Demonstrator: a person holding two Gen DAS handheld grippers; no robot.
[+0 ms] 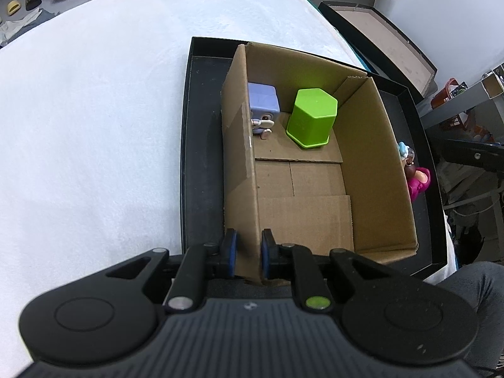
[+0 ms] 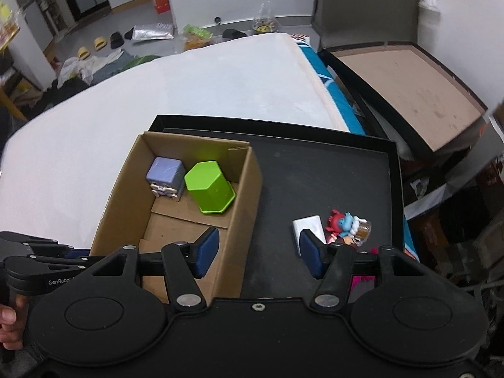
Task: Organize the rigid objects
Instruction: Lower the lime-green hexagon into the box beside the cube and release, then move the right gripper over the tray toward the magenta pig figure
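Inside the open brown cardboard box [image 2: 176, 208], at its far end: lilac cube-shaped toy figure [image 2: 166, 179] touching glossy lime-green hexagonal plastic cup [image 2: 209, 191], upturned. Left claw [image 1: 246, 252] clamped on box's near wall. Right claw [image 2: 258, 252] apart, empty, above box's right wall.

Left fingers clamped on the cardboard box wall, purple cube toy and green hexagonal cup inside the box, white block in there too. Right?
Not quite: the white block is outside the cardboard box, lying on the black tray beside the small figurines, as the right wrist view shows. The rest holds: left gripper clamps the wall; purple cube toy and green cup sit inside.
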